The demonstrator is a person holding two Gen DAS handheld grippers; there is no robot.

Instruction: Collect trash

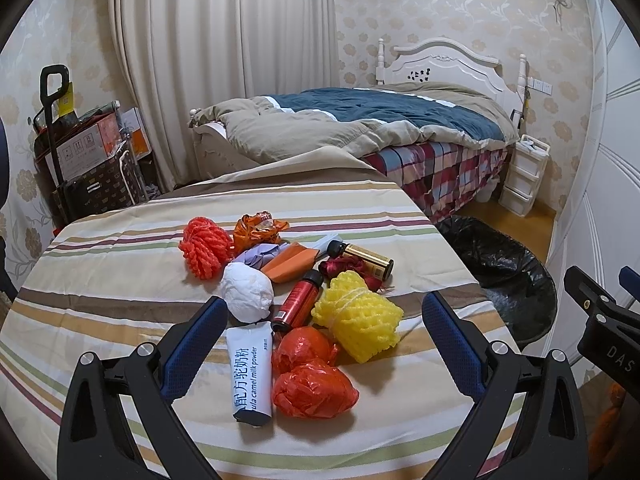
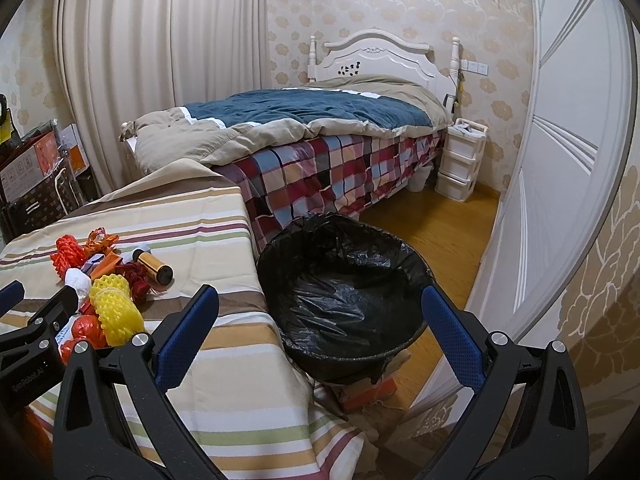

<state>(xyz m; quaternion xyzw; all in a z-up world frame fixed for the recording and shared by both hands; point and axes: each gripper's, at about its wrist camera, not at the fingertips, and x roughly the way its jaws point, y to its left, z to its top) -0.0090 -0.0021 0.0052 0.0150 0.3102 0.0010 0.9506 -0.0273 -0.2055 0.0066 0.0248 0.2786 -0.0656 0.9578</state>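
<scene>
Task not started, by my reading: bin liner [image 2: 344, 296] looks empty; trash pile [image 1: 296, 300] sits on surface beside it. Both grippers' jaws wide, empty.

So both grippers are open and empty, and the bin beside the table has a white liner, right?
Not quite. Both the left gripper and the right gripper are open and empty, but the bin beside the table has a black liner, as the right wrist view shows.

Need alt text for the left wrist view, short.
The open left gripper hovers over a striped tablecloth with a pile of trash: a white milk powder tube, orange bags, yellow foam net, red bottle. A black-lined bin stands beside the table, an unmade bed behind.
</scene>
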